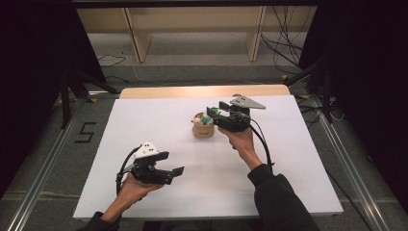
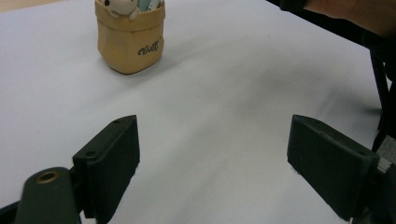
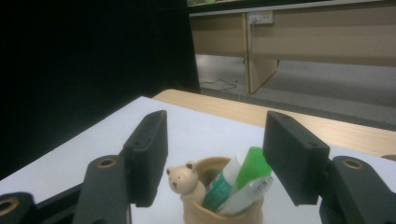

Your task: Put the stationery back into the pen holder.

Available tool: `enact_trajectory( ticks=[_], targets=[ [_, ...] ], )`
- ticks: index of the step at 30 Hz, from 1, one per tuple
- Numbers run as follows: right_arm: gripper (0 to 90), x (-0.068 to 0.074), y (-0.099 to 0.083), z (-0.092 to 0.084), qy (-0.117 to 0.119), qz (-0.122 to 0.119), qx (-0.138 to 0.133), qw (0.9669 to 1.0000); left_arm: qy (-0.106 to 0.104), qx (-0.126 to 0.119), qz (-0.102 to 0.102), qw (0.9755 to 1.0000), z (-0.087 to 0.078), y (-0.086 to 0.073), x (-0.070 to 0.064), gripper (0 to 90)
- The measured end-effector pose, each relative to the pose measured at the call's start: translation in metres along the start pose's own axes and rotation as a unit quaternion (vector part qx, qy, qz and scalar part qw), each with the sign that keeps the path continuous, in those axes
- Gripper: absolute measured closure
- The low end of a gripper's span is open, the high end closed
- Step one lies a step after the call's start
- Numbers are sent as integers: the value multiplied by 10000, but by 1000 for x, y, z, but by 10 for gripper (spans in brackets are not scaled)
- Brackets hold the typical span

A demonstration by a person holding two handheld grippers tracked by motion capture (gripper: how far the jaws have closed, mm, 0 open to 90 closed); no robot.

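A tan holder (image 1: 203, 129) shaped like a little sack, with a bear figure (image 3: 184, 179) on its rim, stands mid-table. Inside it leans a white and green tube (image 3: 245, 175) with a green cap. My right gripper (image 1: 216, 109) hovers just above and to the right of the holder, jaws open. In the right gripper view (image 3: 215, 154) the tube's cap shows in the gap between the pads, touching neither. My left gripper (image 1: 174, 162) rests low at the front left, open and holding nothing. The left gripper view (image 2: 215, 154) faces the holder (image 2: 130, 44) across bare table.
A white sheet (image 1: 144, 125) covers the table, with a wooden strip (image 1: 202, 91) along the far edge. Beyond it stand wooden bench legs (image 1: 137, 41) and loose cables (image 1: 284, 43) on the floor. The person's right forearm (image 2: 355, 14) crosses the top right of the left gripper view.
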State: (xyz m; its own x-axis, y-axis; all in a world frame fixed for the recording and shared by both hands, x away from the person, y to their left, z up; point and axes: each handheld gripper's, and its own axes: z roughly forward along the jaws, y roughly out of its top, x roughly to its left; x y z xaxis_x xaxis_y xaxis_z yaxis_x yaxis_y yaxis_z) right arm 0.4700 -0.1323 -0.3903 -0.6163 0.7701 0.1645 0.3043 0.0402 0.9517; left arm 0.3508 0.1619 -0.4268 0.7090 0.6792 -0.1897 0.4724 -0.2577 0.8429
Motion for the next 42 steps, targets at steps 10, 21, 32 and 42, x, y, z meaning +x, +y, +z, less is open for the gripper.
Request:
enact_trajectory(
  ticks=[10,21,32,42],
  targets=[
    [360,1,-6,-32,79,7,15,10000,-33,-236,46,9997,-5,1,0,167],
    [308,6,-18,-55,271,-103,209,9994,-88,-437,45,9990,-8,2,1,165],
    [258,11,-26,-65,404,-222,364,9983,-109,-502,40,9987,-9,3,1,165],
    [242,10,-39,-79,516,-223,410,9976,-112,-508,12,9986,-10,4,2,165]
  ],
)
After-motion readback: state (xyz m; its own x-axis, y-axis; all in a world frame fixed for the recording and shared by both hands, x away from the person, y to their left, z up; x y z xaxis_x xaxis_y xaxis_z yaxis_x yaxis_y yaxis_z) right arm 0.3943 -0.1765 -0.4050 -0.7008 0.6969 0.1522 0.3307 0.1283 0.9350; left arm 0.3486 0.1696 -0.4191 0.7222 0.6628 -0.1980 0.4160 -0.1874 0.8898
